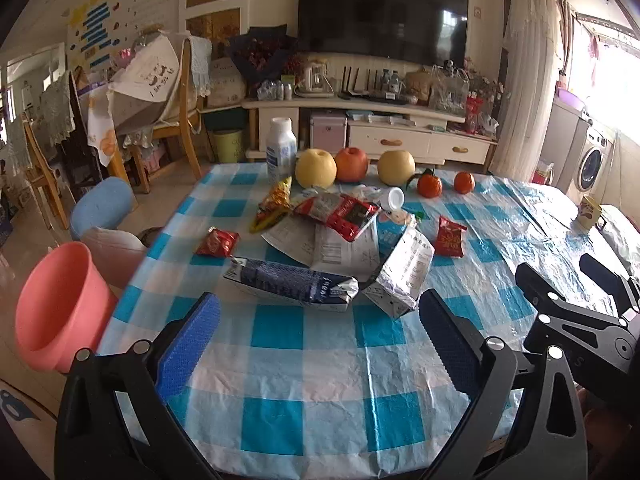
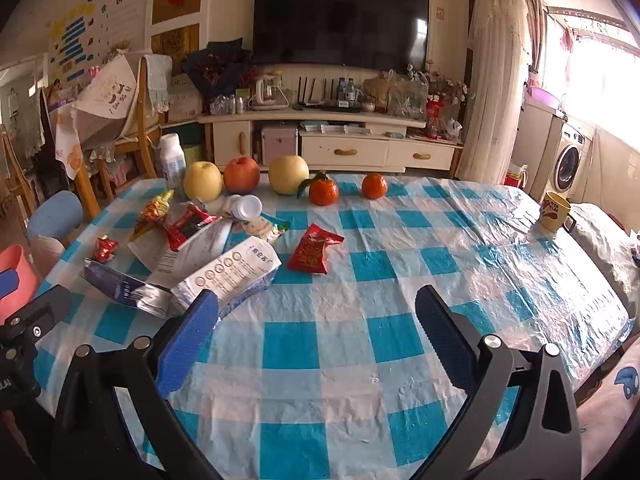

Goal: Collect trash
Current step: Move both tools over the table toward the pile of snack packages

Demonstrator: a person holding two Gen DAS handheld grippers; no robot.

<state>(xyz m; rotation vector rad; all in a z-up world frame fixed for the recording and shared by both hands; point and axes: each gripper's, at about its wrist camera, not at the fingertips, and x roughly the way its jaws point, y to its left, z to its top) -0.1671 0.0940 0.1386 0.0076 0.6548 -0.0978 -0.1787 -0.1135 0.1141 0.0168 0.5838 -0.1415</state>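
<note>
Left wrist view: left hand-held gripper (image 1: pixel 320 344) spread wide, empty, hovering short of the flattened dark carton (image 1: pixel 294 286) at the front of the trash pile on the checked surface (image 1: pixel 304 380). Pink bin (image 1: pixel 60 312) off the left edge, probably the drop spot. Risk here: shoving slick foil away instead of pinching it.

Right wrist view: right hand-held gripper (image 2: pixel 318 340) likewise spread, holding nothing. White carton (image 2: pixel 230 276) just beyond its left finger, red snack packet (image 2: pixel 314 250) apart. Fruit (image 2: pixel 288 174) close behind; careless sweep could roll it.
</note>
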